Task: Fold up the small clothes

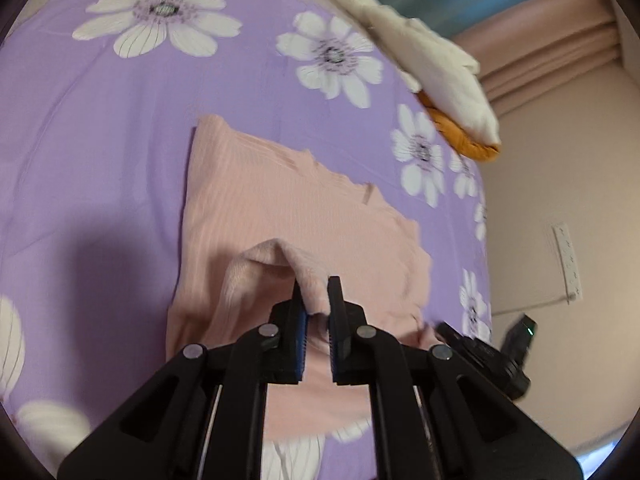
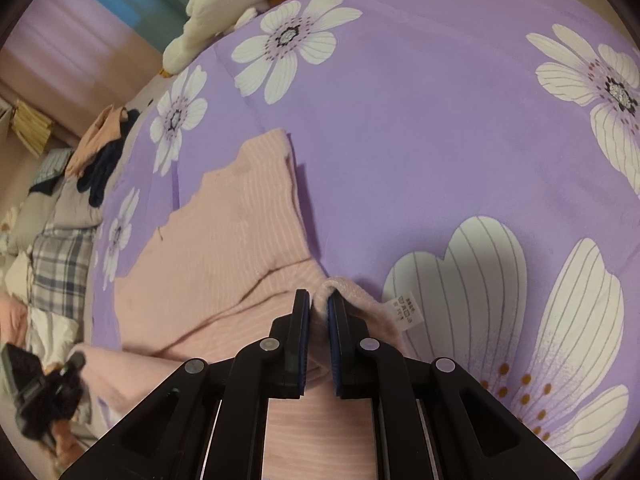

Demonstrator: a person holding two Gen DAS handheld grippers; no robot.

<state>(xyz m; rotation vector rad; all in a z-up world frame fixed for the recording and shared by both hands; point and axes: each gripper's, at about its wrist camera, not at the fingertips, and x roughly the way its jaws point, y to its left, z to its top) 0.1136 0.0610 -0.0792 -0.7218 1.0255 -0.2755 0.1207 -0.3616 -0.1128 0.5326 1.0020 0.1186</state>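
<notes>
Pink ribbed top lies flat on the purple flowered bedspread, soft, light and floppy, best taken by edges, where left gripper and right gripper each pinch a fold.

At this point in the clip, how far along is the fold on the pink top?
Done: the pink ribbed top lies spread on the floral bedsheet. In hand: the left gripper and right gripper are each shut on a bunched edge of it. Left: no finished fold is visible yet, and a clothes pile waits beside the bed.
</notes>
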